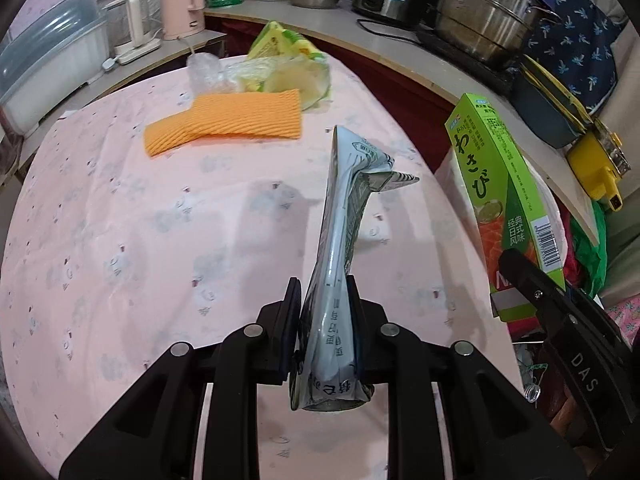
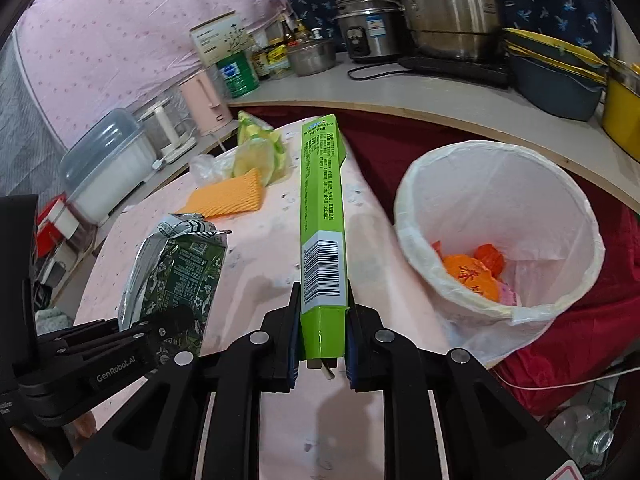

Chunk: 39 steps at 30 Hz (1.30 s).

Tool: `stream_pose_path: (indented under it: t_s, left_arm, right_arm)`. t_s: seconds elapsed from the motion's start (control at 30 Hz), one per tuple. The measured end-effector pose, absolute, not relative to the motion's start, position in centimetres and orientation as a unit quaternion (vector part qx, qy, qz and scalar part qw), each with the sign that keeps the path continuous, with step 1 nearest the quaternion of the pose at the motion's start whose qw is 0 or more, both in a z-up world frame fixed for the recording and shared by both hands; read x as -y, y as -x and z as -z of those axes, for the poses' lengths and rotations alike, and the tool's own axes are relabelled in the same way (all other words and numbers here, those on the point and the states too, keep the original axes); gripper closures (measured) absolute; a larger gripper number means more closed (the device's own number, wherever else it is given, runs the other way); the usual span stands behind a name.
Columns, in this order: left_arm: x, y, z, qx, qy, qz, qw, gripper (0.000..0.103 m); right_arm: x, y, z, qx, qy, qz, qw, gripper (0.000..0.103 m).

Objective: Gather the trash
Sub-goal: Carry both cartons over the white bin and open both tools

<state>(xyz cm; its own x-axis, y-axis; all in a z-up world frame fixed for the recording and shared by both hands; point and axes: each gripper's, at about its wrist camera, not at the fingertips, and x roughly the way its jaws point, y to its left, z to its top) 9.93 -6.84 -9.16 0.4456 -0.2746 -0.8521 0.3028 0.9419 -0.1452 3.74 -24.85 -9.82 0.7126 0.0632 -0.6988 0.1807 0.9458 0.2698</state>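
Observation:
My left gripper (image 1: 324, 284) is shut on a crumpled silver foil packet (image 1: 344, 200), which stands up from the jaws above the pink-clothed table (image 1: 120, 240). In the right wrist view the same packet (image 2: 176, 272) shows its dark green printed side at lower left. My right gripper (image 2: 323, 296) is shut on the end of a long green wasabi box (image 2: 322, 208) that points away over the table edge. Just right of the box is a bin with a white liner (image 2: 404, 200), holding orange wrappers (image 2: 468, 272). On the far side of the table lie an orange foam net (image 1: 228, 124) and yellow-green wrappers (image 1: 280, 64).
A clear plastic scrap (image 1: 204, 68) lies beside the wrappers. Behind the table a curved counter (image 2: 400, 96) carries steel pots (image 2: 452, 12), a rice cooker (image 2: 368, 28), a pink kettle (image 1: 182, 4) and a plastic container (image 1: 52, 68). Red cloth (image 2: 580, 340) surrounds the bin.

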Motion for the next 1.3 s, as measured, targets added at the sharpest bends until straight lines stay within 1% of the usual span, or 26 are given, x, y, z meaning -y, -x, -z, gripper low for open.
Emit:
stream_pose_path:
  t_s: [0.37, 0.6, 0.8, 1.0, 1.07, 1.13, 1.17, 1.3]
  left_arm:
    - [17.8, -10.2, 7.9, -0.479, -0.050, 0.245, 0.842, 0.082]
    - [23.4, -11.0, 8.2, -0.479, -0.071, 0.277, 0.830, 0.082]
    - [26.5, -11.4, 9.3, -0.487, -0.081, 0.293, 0.819, 0.082]
    - [27.8, -12.0, 10.0, -0.493, -0.083, 0.300, 0.813, 0.081]
    - [27.8, -12.1, 9.9, -0.491, -0.079, 0.297, 0.815, 0.074]
    - [27.7, -12.2, 9.7, -0.484, -0.077, 0.293, 0.821, 0.056]
    - [27.6, -12.2, 9.6, -0.481, -0.077, 0.289, 0.824, 0.054]
    - [26.6, -12.8, 9.4, -0.481, -0.071, 0.276, 0.829, 0.052]
  right_arm:
    - [33.2, -1.9, 10.1, -0.360, -0.208, 0.115, 0.902, 0.086]
    - [36.9, -1.2, 11.0, -0.360, -0.228, 0.140, 0.894, 0.086]
    - [38.9, -1.3, 11.8, -0.363, -0.239, 0.150, 0.888, 0.086]
    - [40.1, -1.8, 12.3, -0.367, -0.240, 0.157, 0.885, 0.084]
    - [40.2, -1.9, 12.2, -0.363, -0.242, 0.163, 0.885, 0.081]
    - [40.4, -1.9, 11.9, -0.350, -0.245, 0.171, 0.888, 0.069]
    - [40.4, -1.9, 11.8, -0.345, -0.247, 0.172, 0.889, 0.062]
    - [40.5, -1.9, 11.2, -0.334, -0.249, 0.174, 0.892, 0.061]
